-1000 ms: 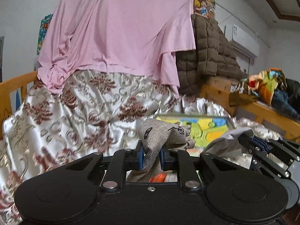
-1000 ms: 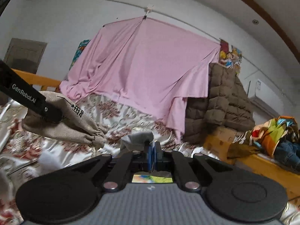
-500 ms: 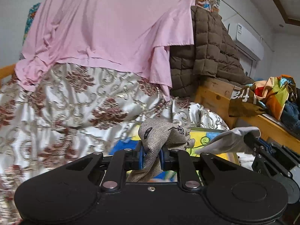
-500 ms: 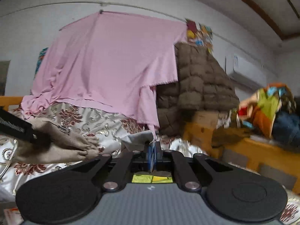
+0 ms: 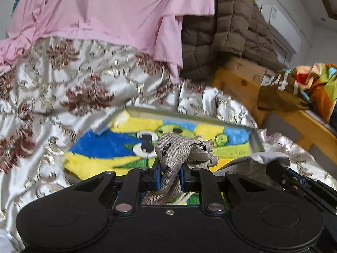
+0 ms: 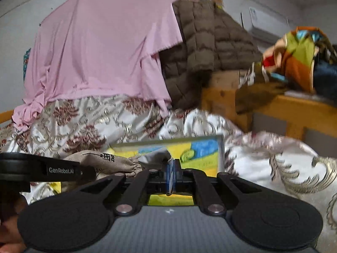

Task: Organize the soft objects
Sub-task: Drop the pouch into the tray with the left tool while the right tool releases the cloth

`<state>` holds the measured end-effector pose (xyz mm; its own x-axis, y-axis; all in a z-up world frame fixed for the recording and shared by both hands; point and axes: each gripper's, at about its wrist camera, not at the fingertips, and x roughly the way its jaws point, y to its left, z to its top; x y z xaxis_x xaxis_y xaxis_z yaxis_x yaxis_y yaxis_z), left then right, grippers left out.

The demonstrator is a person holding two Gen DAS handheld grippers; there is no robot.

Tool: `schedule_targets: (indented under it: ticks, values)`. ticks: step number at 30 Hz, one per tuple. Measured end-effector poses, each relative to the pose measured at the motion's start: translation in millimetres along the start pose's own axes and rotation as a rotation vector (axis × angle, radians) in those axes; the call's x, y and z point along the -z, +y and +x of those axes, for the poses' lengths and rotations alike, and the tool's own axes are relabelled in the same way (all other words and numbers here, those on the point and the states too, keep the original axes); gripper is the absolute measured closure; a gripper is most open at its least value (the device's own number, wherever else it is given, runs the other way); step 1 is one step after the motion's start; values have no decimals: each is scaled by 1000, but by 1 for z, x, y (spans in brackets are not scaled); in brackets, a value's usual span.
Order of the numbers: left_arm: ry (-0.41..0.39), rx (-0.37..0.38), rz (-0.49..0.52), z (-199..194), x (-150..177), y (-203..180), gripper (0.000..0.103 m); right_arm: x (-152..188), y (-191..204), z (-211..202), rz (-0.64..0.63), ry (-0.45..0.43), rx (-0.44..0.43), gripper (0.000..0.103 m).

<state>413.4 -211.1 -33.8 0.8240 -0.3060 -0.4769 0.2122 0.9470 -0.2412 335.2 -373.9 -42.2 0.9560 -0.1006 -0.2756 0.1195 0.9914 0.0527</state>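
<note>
Left wrist view shows the left tool (image 5: 170, 176) clamped on a burlap pouch (image 5: 181, 154) and the right tool (image 6: 171, 174) pinching a grey cloth (image 6: 154, 158), both carried above the tray (image 5: 256, 139) on the bed, probably for depositing there.

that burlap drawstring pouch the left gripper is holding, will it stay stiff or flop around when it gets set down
Probably floppy: the burlap pouch folds and droops over the left gripper, which pinches it into a narrow bunch. It looks light, sagging little and likely near empty. The coarse weave should resist slipping. On the colourful tray it would likely slump flat, not roll.
</note>
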Motion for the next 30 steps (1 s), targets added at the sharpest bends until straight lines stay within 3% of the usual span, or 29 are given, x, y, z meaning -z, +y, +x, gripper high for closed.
schedule_targets:
  ticks: [5, 15, 24, 30]
  values:
    - [75, -11, -10, 17, 8, -1, 85, 6, -9, 10, 40, 65, 10, 100]
    - [129, -51, 54, 23, 13, -11, 76, 13, -17, 20, 69, 155, -7, 91]
    - [136, -95, 34, 17, 13, -4, 51, 13, -21, 19, 95, 168, -1, 51]
    - [107, -112, 28, 2, 14, 0, 41, 9, -21, 12, 103, 159, -2, 37]
